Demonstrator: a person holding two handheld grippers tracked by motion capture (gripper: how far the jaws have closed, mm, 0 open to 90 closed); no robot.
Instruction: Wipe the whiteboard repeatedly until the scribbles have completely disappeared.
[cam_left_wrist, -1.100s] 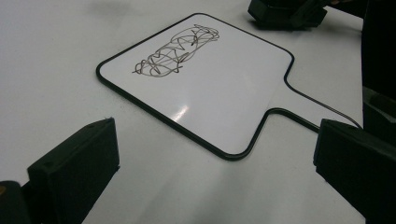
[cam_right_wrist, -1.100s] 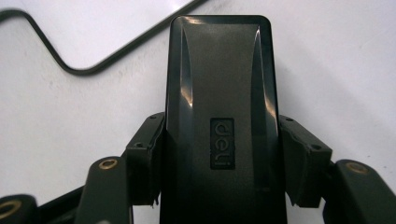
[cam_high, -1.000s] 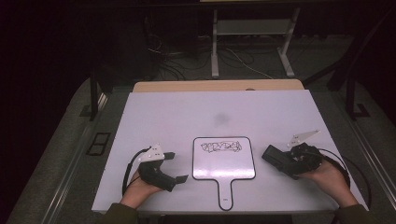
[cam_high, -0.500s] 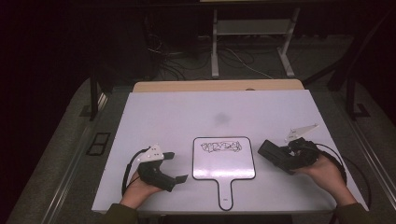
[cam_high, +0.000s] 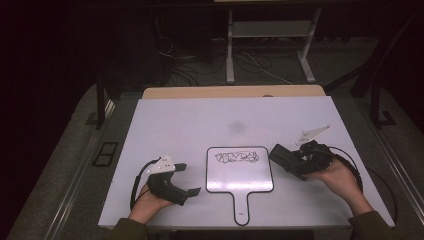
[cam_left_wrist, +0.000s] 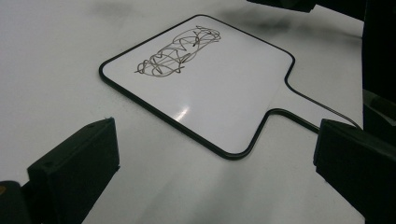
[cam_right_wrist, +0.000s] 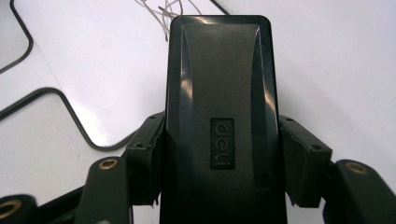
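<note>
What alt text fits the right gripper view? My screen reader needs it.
A black whiteboard eraser is clamped between the right gripper's two black jaws. Its far end hangs over a small handled whiteboard with black scribbles on it, lying on the white table.

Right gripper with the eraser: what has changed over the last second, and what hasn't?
The right gripper, shut on the black eraser, has carried it leftward to the right edge of the small whiteboard. The scribble is unwiped. The left gripper, jaws open, and the whiteboard stayed put.
</note>
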